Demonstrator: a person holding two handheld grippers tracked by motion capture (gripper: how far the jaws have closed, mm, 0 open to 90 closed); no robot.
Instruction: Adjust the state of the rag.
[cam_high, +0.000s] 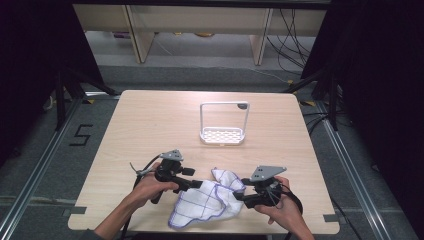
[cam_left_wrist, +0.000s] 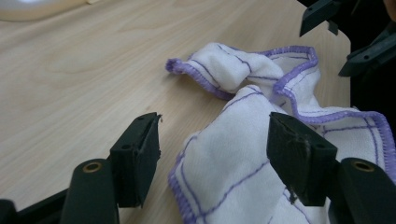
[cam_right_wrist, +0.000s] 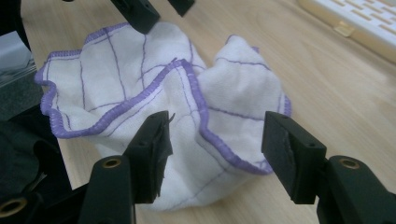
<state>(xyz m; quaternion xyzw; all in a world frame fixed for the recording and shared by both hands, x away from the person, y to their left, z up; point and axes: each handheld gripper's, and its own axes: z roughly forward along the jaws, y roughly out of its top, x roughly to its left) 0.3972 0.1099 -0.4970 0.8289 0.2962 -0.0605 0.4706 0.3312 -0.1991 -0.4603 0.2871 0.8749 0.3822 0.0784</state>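
Wooden table (cam_high: 150, 120), white rack (cam_high: 224, 124) at upper centre. Purple-edged white cloth (cam_high: 210, 199) lay crumpled at lower centre. Left gripper (cam_high: 194, 184), right gripper (cam_high: 240, 196): jaws spread, pinching nothing. Best regripped at opposite hemmed corners, then pulled flat.

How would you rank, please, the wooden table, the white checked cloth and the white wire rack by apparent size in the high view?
1. Light wooden table, by far the largest.
2. White cloth with purple checks and hem, lying crumpled.
3. White wire rack with perforated tray, slightly smaller than the cloth, though it stands farther from the camera, so this is unsure.
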